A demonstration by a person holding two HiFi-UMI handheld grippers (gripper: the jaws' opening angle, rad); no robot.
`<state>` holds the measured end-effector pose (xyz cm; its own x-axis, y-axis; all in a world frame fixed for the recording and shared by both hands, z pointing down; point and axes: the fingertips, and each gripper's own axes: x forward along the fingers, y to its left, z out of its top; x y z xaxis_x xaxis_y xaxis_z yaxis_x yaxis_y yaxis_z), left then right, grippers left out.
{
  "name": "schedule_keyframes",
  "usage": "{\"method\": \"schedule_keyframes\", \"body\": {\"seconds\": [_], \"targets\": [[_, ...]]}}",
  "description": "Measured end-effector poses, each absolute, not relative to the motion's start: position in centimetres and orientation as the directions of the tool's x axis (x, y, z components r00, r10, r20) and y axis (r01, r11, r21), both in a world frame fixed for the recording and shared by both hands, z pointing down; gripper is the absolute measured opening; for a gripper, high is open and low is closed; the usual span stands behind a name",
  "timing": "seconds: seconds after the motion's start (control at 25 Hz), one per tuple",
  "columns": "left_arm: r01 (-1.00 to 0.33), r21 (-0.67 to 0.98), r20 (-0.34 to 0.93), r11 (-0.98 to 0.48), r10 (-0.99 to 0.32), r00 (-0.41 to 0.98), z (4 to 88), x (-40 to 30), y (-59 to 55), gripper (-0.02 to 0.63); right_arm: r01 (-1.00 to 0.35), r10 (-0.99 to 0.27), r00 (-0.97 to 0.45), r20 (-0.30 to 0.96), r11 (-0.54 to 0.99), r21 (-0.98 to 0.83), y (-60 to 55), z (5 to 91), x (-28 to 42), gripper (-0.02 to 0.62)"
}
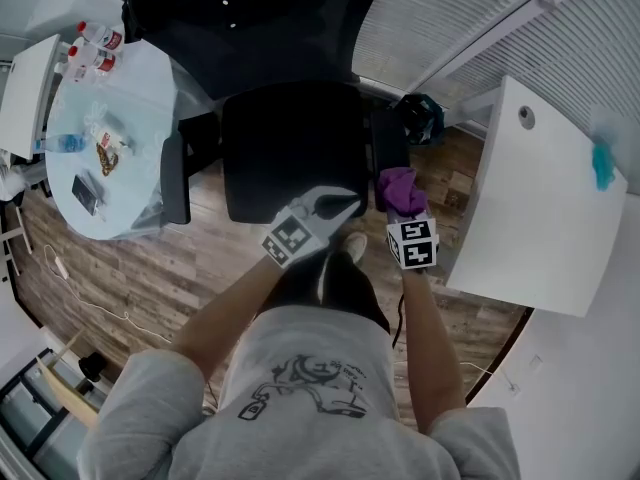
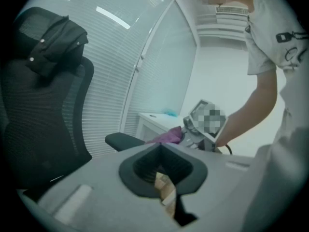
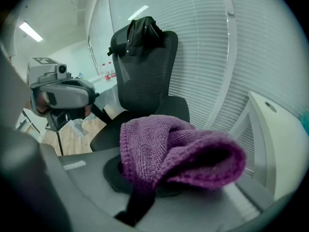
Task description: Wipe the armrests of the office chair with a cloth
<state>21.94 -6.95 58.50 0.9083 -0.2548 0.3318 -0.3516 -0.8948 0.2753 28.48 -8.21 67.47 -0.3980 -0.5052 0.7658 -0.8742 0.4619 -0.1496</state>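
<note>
Reaching forward, right gripper (image 1: 405,214) clamps purple cloth (image 1: 398,187).

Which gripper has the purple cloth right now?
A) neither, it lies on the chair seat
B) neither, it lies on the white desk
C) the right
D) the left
C: the purple cloth is bunched between the right gripper's jaws, while the left gripper's jaws hold nothing.
</note>
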Motion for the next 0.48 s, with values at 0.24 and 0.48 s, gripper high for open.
{"method": "schedule_keyframes", "body": {"seconds": [0.24,0.48], "targets": [[-0.369,0.283,0.344,-0.885,-0.266,0.901,59.2,20.9,-7.5,0.002,-0.859,-0.491,-0.395,0.776,0.496,-0.123,-13.2,67.9,27.7,0.029],[-0.387,0.288,0.352,-0.876,-0.279,0.893,59.7,19.7,-8.0,0.002,-0.837,-0.493,-0.387,0.78,0.542,-0.073,-17.4,68.4,26.8,0.029]]}}
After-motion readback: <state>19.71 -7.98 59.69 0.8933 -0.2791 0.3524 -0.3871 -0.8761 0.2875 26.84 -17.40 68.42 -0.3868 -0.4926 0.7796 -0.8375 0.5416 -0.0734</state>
